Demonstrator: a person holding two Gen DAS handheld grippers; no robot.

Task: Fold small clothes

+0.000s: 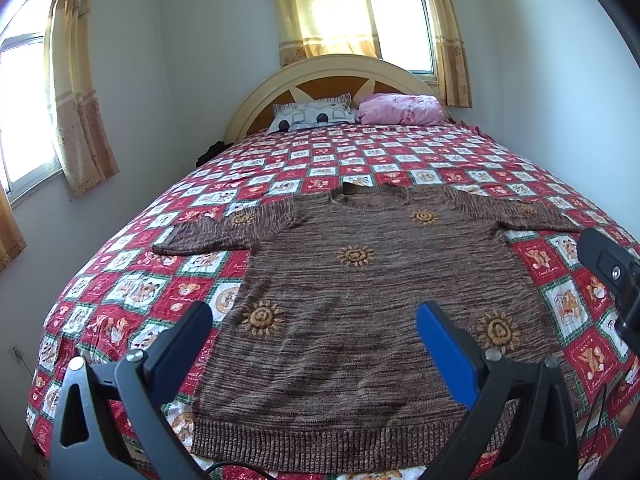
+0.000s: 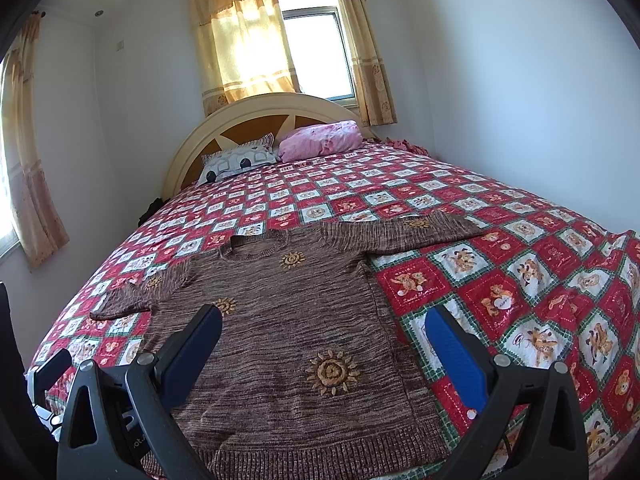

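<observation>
A brown knitted sweater with orange sun motifs lies flat and face up on the bed, sleeves spread to both sides, ribbed hem nearest me. In the right wrist view the same sweater fills the lower left. My left gripper hovers open above the hem area, nothing between its fingers. My right gripper is open too, above the sweater's lower right side, holding nothing. The right gripper's body shows at the right edge of the left wrist view.
The bed carries a red, white and green checked quilt. A patterned pillow and a pink pillow lie by the cream headboard. Walls stand close on both sides, with curtained windows behind.
</observation>
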